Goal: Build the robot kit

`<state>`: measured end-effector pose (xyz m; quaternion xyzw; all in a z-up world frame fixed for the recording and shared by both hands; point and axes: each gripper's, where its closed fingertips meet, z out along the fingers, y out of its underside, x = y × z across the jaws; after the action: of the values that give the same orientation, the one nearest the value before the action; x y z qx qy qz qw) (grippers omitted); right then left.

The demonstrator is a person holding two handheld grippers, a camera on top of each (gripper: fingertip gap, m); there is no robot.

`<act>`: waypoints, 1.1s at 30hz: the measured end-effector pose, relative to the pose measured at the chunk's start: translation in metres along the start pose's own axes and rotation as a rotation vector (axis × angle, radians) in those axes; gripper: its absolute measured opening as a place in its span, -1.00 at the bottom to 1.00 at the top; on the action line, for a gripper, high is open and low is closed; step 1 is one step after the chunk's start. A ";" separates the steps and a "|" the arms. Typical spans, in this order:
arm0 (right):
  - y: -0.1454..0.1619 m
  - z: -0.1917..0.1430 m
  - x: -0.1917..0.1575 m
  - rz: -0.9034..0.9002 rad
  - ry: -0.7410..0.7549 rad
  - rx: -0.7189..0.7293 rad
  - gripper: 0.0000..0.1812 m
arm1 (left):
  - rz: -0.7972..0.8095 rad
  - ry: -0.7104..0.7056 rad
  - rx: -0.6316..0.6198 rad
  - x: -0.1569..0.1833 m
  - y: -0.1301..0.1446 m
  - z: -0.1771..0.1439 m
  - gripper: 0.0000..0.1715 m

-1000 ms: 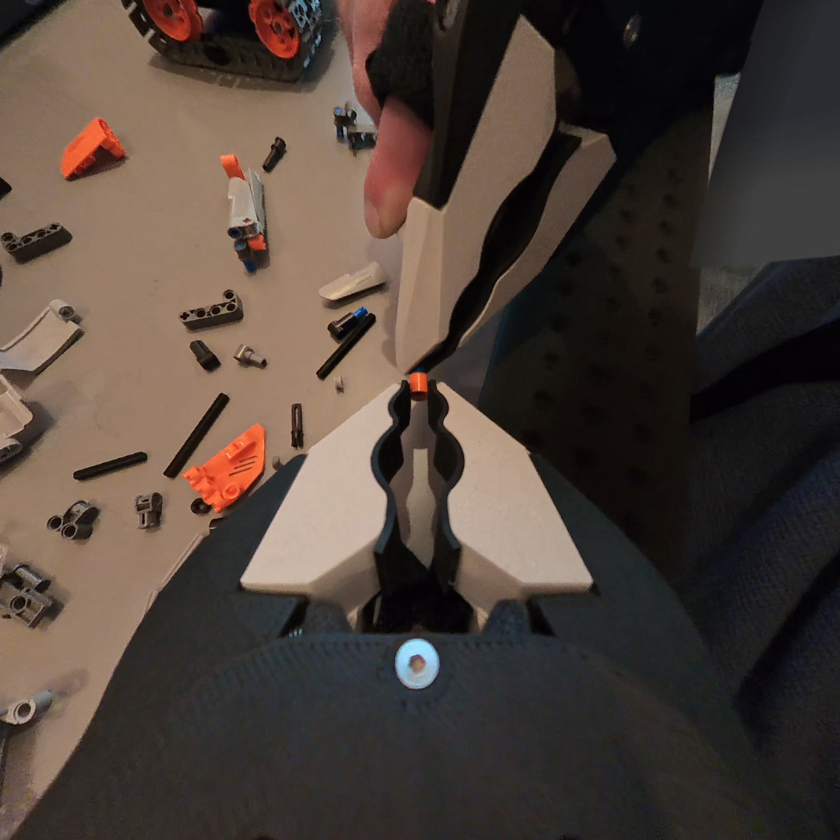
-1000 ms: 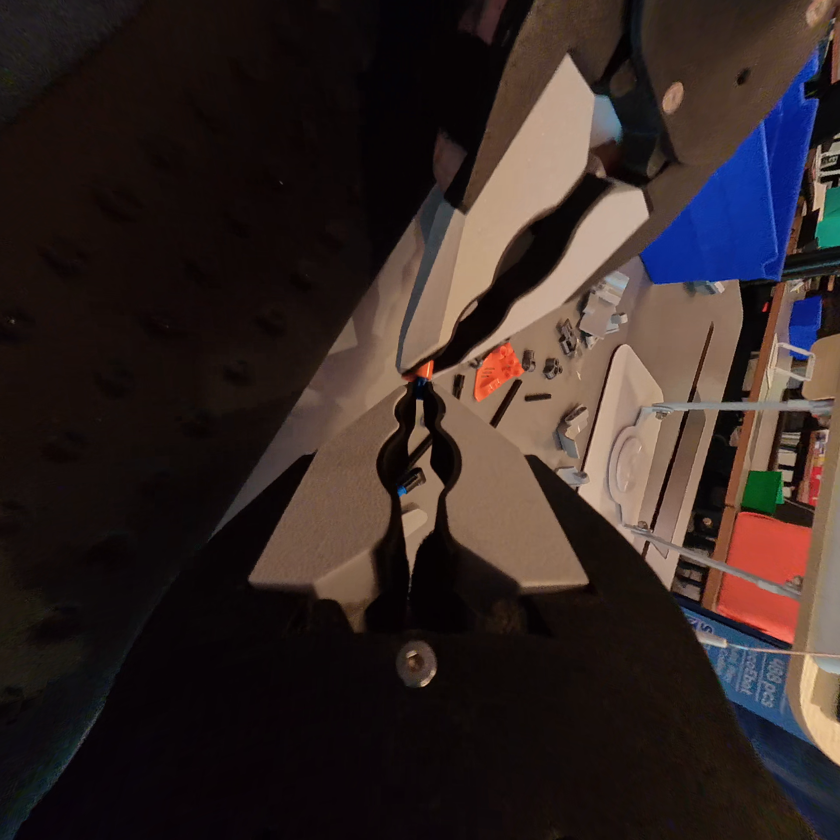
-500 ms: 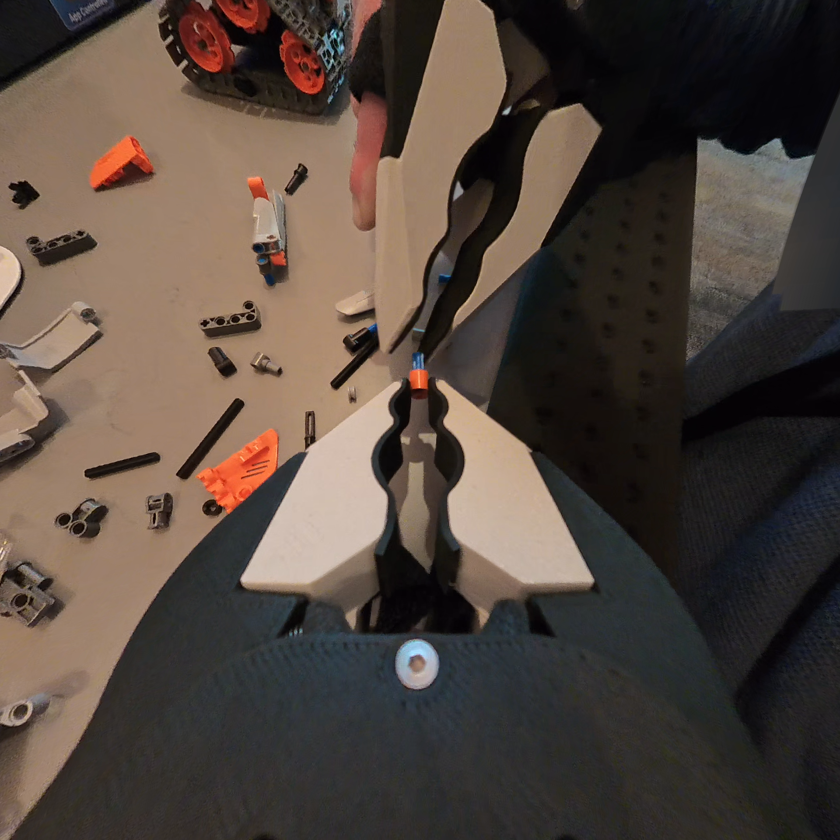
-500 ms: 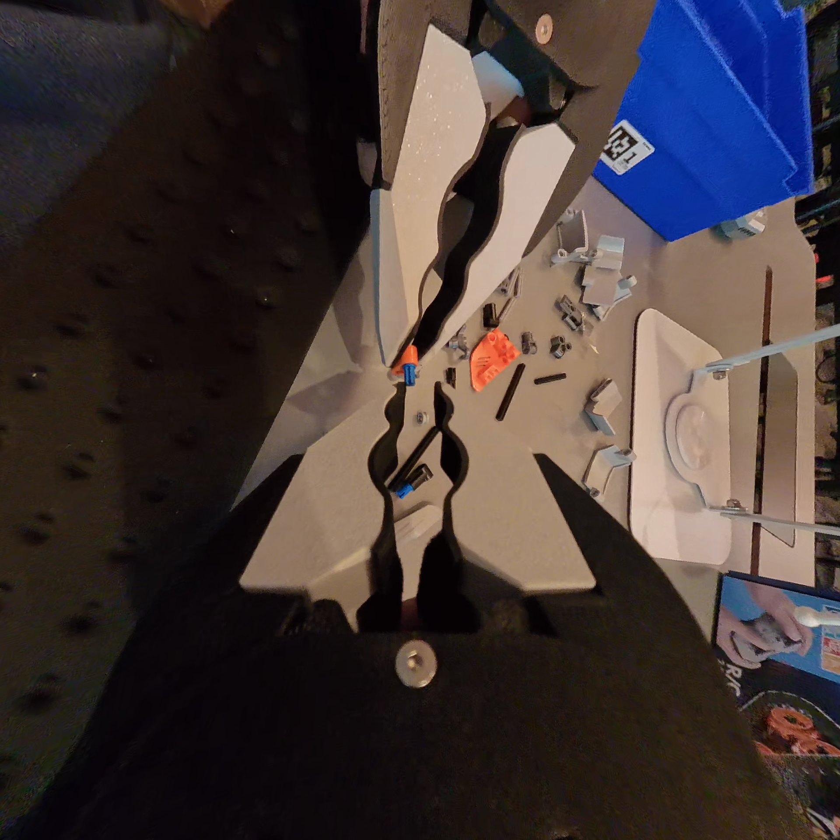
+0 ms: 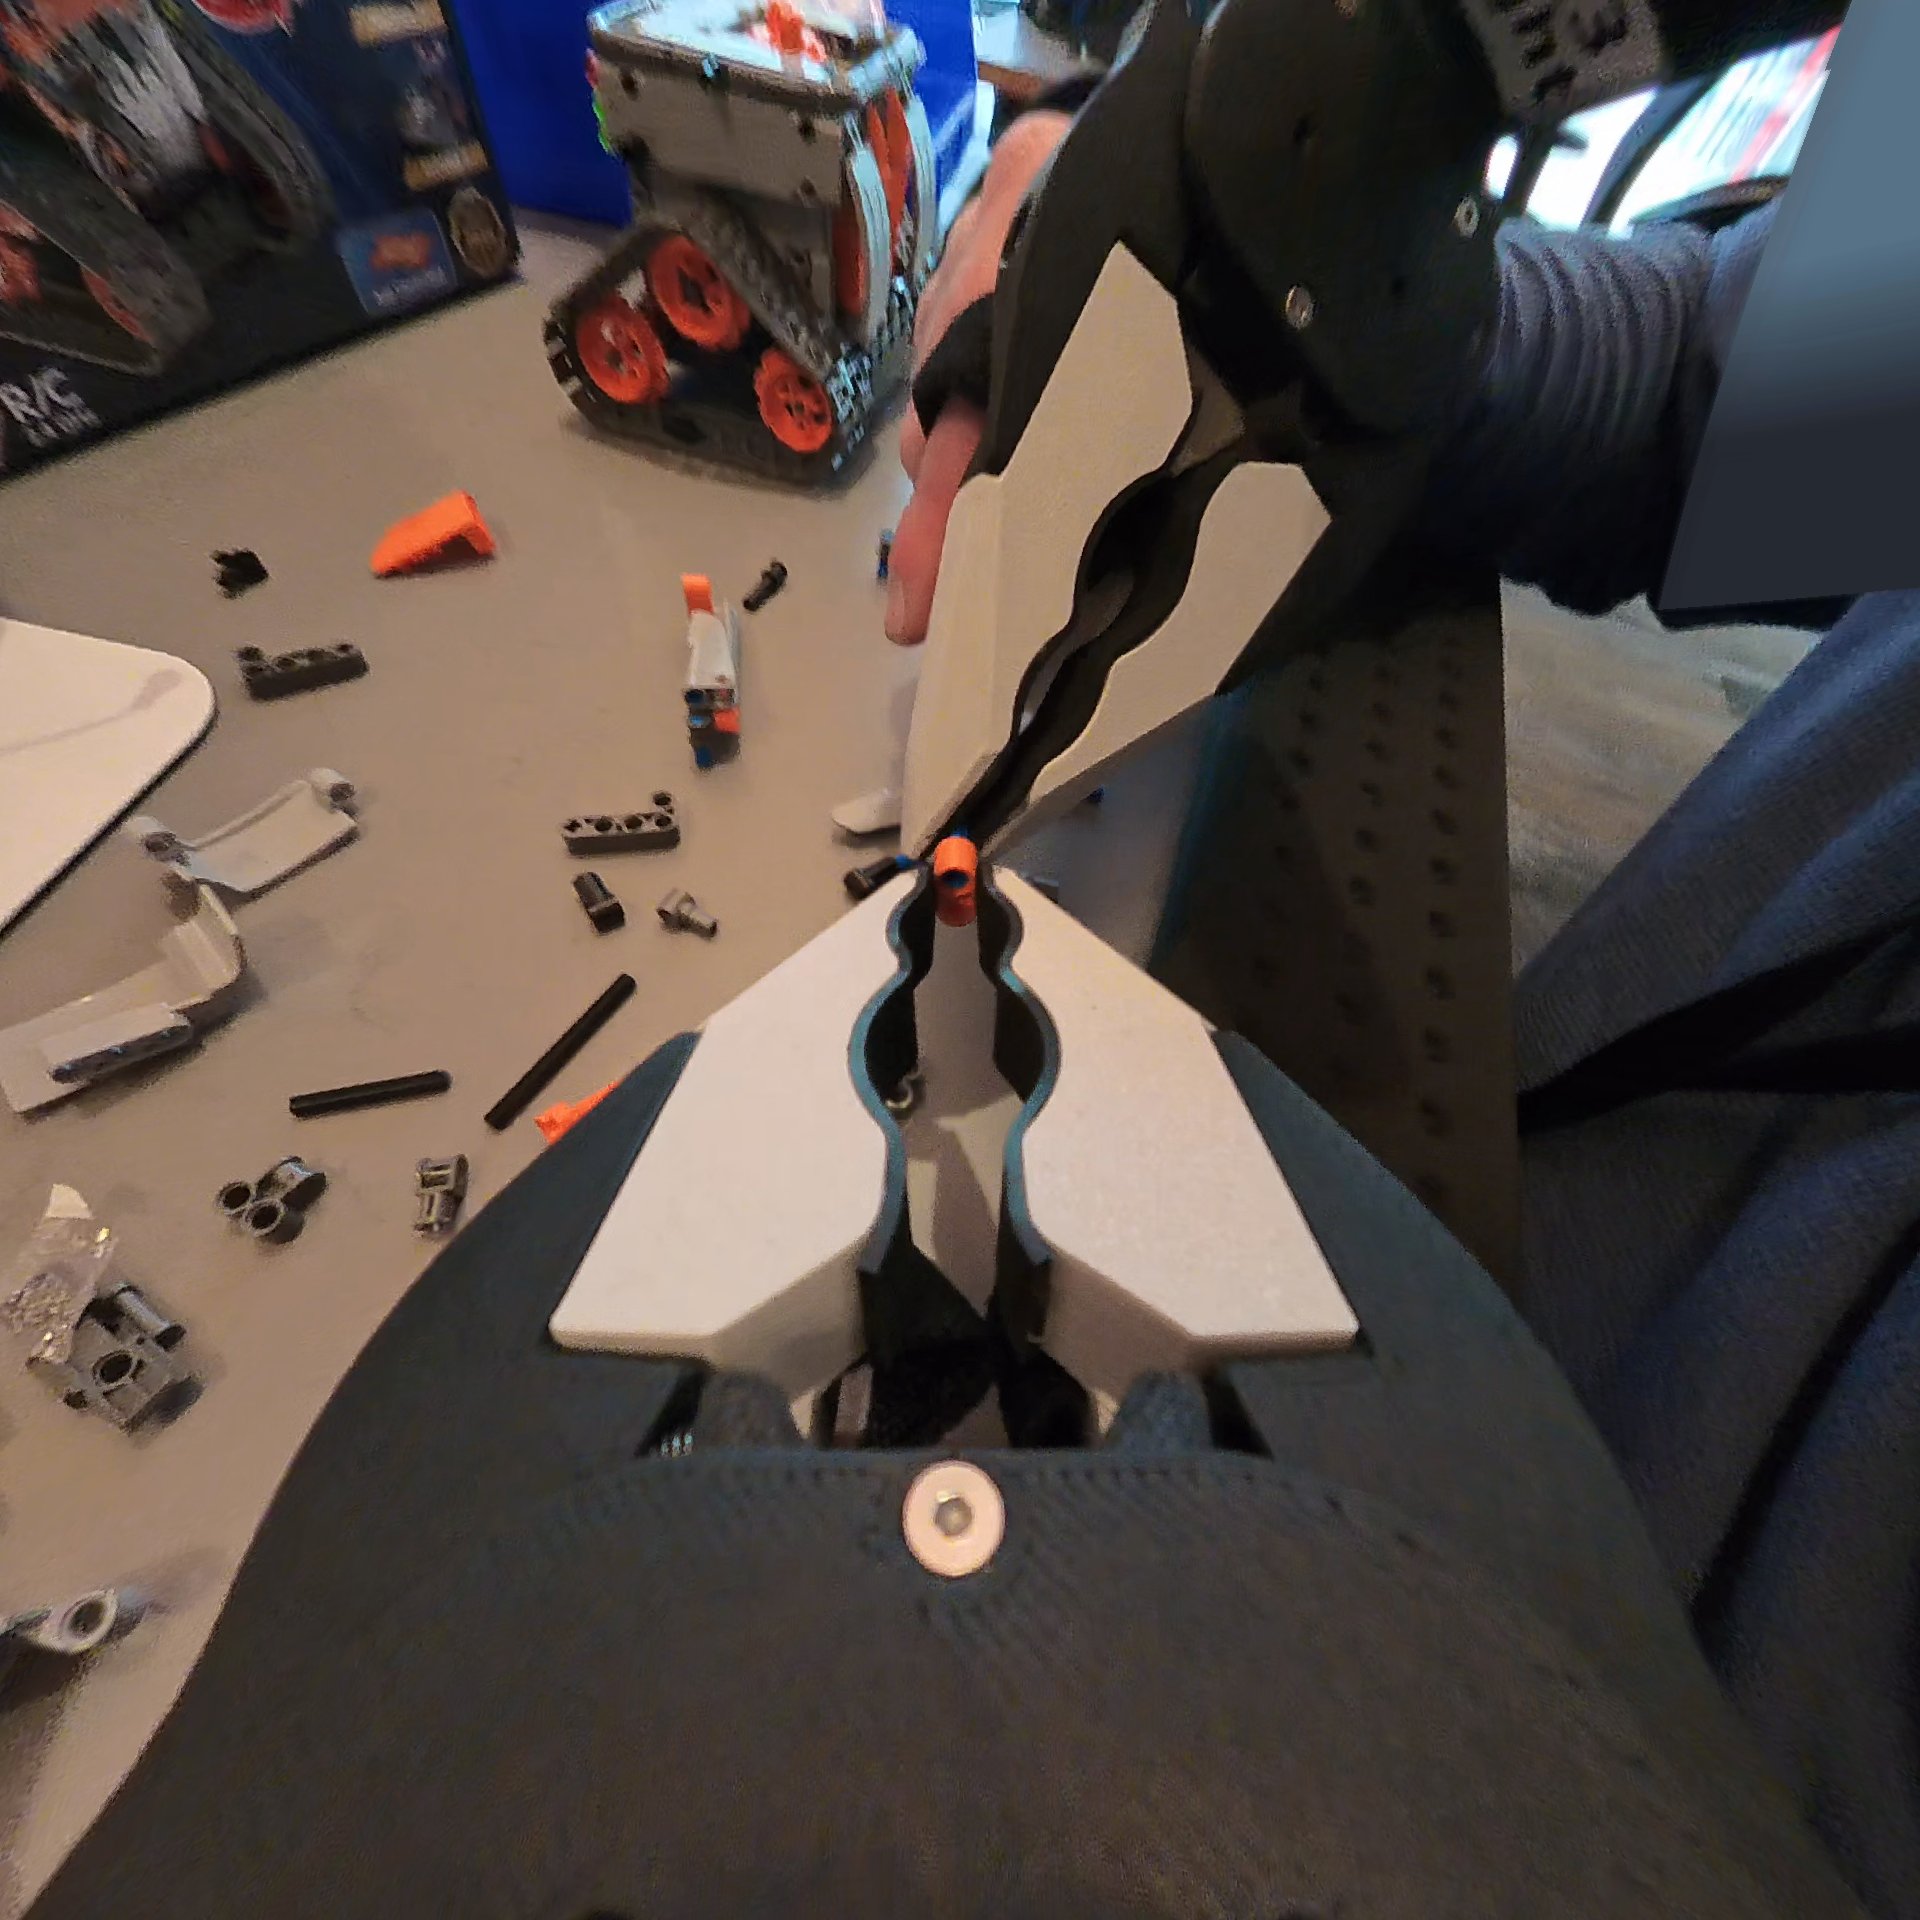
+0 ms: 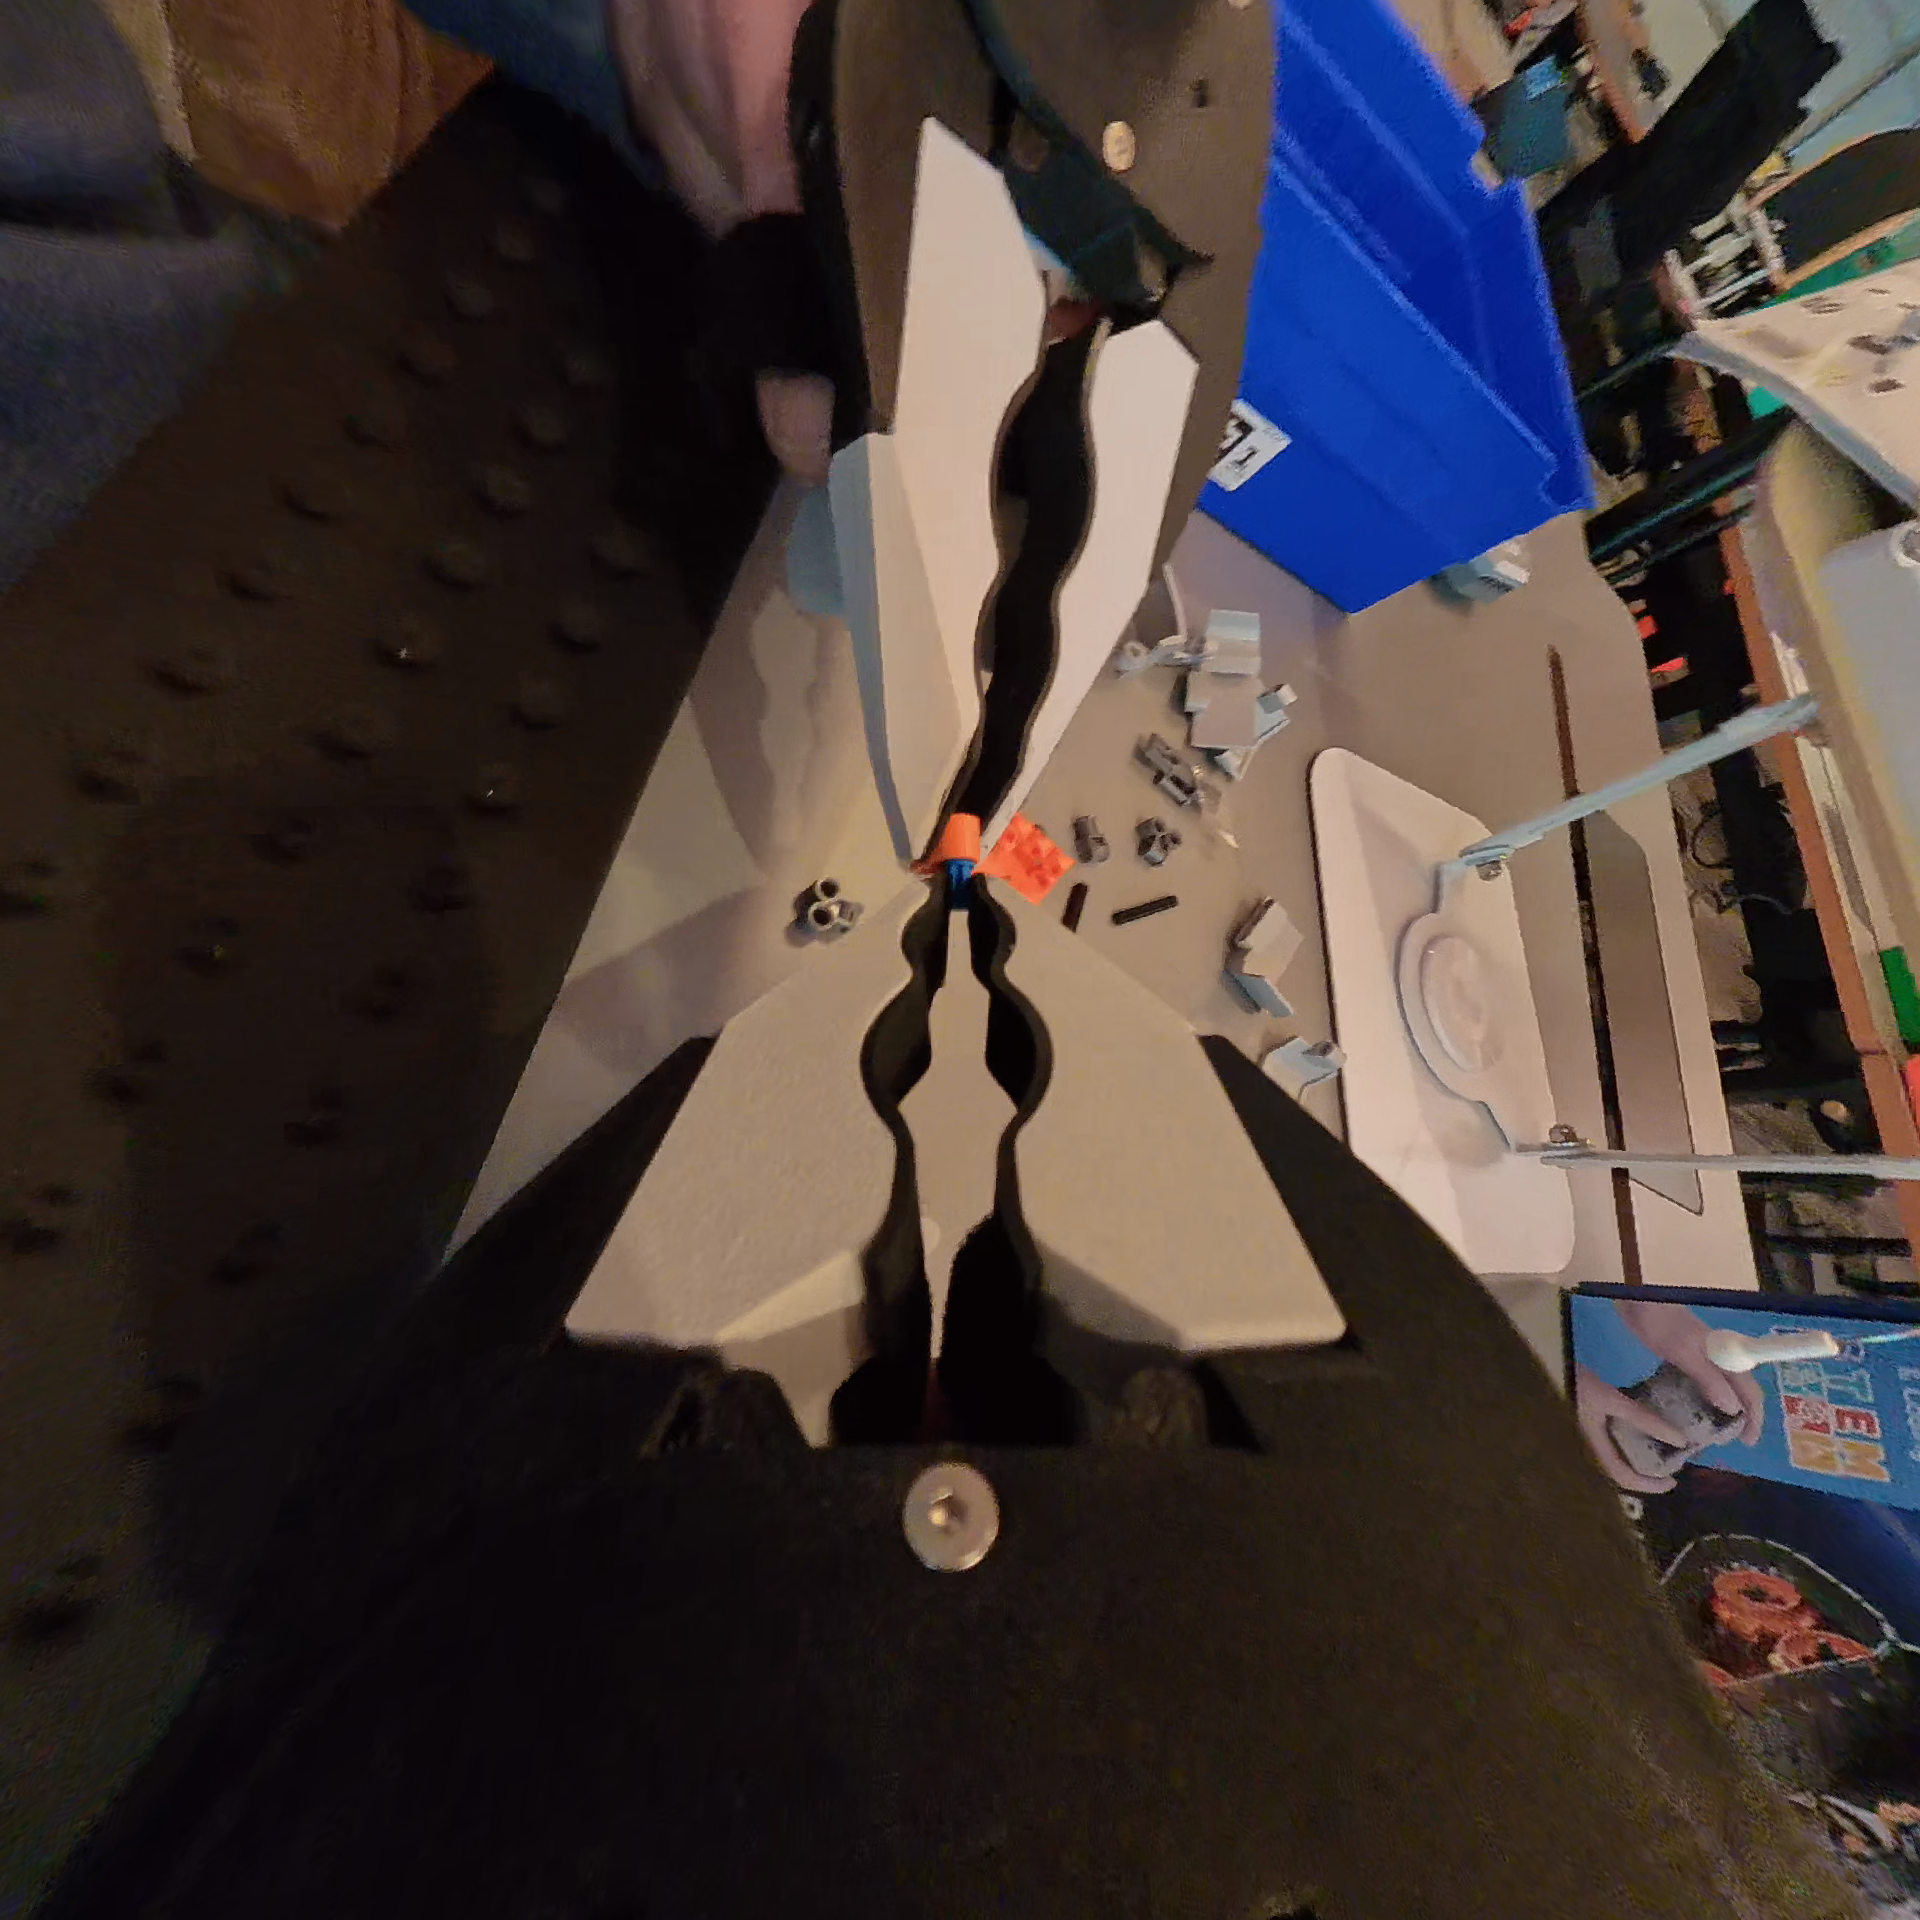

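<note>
In the left wrist view, the left tool (image 5: 954, 896) sits at centre above the grey table (image 5: 436, 935), with the small orange bush piece (image 5: 953, 879) between its tips. The right tool (image 5: 961, 836) comes down from 1 o'clock, tip to tip with it. The grey tracked model with orange wheels (image 5: 738, 281) stands at 11 o'clock, behind the long black axle rod (image 5: 561, 1049) at 9 o'clock. The white tray (image 5: 73, 727) lies farther out at 9 o'clock.

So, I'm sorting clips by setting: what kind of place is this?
Probably a hobby or lab workbench for building-brick kits: a grey tabletop strewn with small plastic parts, a half-built tracked model with orange wheels, and stacked blue plastic storage bins.
</note>
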<state>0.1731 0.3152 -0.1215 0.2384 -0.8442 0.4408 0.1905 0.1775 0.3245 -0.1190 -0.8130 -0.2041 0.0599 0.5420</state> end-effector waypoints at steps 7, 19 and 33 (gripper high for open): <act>-0.007 -0.003 0.019 0.126 0.055 0.096 -0.99 | -0.025 -0.032 0.141 -0.011 -0.018 -0.007 -0.93; 0.002 -0.008 0.037 0.186 0.109 0.091 -0.99 | 0.086 -0.177 0.163 -0.024 -0.019 -0.007 -0.82; -0.001 -0.005 0.024 -0.018 0.130 0.032 -0.99 | 0.114 -0.147 0.166 -0.015 -0.021 -0.003 -0.92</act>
<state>0.1548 0.3132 -0.1047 0.2200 -0.8205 0.4673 0.2452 0.1587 0.3231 -0.1008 -0.7689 -0.1912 0.1667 0.5869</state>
